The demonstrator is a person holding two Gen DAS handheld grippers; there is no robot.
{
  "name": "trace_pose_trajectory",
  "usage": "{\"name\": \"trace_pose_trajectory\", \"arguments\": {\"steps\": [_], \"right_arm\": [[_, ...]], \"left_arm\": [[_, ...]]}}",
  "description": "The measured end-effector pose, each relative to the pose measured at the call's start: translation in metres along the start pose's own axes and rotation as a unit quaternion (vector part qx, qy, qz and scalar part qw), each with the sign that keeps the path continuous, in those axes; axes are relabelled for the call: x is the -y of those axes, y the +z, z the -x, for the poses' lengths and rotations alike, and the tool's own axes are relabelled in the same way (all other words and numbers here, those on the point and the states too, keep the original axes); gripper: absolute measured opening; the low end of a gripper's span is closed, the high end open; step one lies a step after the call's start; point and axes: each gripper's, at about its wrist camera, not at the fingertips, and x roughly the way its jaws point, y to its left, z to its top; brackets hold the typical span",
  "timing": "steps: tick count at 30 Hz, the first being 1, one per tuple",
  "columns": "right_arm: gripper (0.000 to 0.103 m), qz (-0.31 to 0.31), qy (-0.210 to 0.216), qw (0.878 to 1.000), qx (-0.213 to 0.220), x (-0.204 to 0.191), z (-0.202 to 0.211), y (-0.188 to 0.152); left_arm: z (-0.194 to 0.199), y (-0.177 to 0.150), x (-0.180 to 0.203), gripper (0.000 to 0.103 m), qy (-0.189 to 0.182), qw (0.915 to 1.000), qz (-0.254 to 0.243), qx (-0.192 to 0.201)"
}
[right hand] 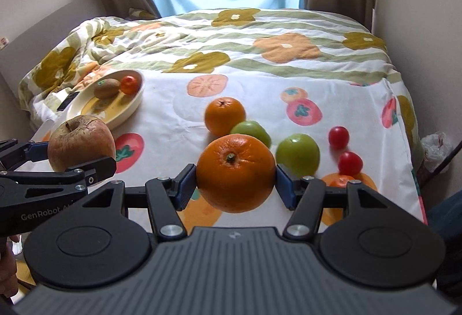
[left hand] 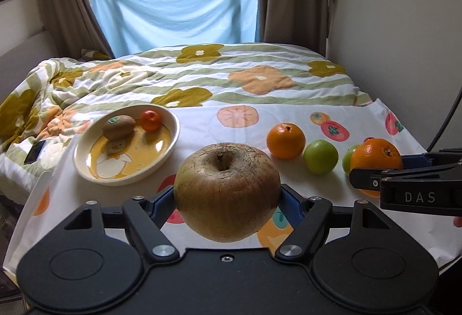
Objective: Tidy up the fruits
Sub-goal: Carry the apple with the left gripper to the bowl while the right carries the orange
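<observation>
Nearest, the left tool [left hand: 226,199] is clamped on the brown apple [left hand: 226,190] and the right tool [right hand: 235,174] on a big orange [right hand: 235,172], both apparently clear of the cloth. Farther off, at the frame's upper left, the plate [left hand: 86,167] holds a kiwi [left hand: 119,127]. Carry each fruit level and lower it inside the rim before letting go.

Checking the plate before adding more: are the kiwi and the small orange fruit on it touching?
Cannot tell. In both wrist views the kiwi overlaps the small orange fruit on the plate; neither shows contact or gap plainly.
</observation>
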Motion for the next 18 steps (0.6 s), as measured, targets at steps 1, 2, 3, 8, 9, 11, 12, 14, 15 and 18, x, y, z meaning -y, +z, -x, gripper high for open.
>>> {"name": "trace_pose_trajectory", "arguments": {"steps": [1, 2, 3, 8, 9, 11, 12, 14, 15, 18], "right_arm": [[0.074, 0.009, 0.008, 1.0, 0.002, -0.008, 0.002, 0.004], [0.074, 0.016, 0.014, 1.0, 0.003, -0.016, 0.004, 0.008], [0.074, 0.023, 0.019, 1.0, 0.004, -0.024, 0.004, 0.011], [0.074, 0.039, 0.041, 0.998, 0.013, -0.062, 0.003, 0.031], [0.074, 0.039, 0.045, 0.998, 0.014, -0.069, 0.002, 0.035], [0.074, 0.042, 0.05, 0.998, 0.017, -0.084, -0.002, 0.043], [0.074, 0.043, 0.051, 0.998, 0.017, -0.092, -0.005, 0.048], [0.074, 0.045, 0.054, 0.997, 0.018, -0.108, -0.01, 0.055], [0.074, 0.046, 0.055, 0.997, 0.018, -0.114, -0.013, 0.058], [0.074, 0.042, 0.054, 0.998, 0.015, -0.136, -0.026, 0.069]], "left_arm": [[0.005, 0.001, -0.006, 0.079, 0.005, 1.0, 0.005, 0.002], [0.009, 0.002, -0.012, 0.079, 0.011, 0.9999, 0.01, 0.005], [0.013, 0.005, -0.02, 0.079, 0.018, 0.9997, 0.015, 0.008], [0.024, 0.013, -0.058, 0.079, 0.043, 0.9986, 0.027, 0.016], [0.026, 0.015, -0.068, 0.079, 0.047, 0.9983, 0.03, 0.018], [0.026, 0.018, -0.084, 0.079, 0.052, 0.9979, 0.034, 0.018], [0.024, 0.02, -0.093, 0.079, 0.054, 0.9977, 0.035, 0.017], [0.021, 0.023, -0.11, 0.079, 0.057, 0.9975, 0.037, 0.016], [0.019, 0.025, -0.118, 0.079, 0.058, 0.9975, 0.037, 0.016], [0.011, 0.031, -0.139, 0.079, 0.055, 0.9978, 0.034, 0.012]]}}
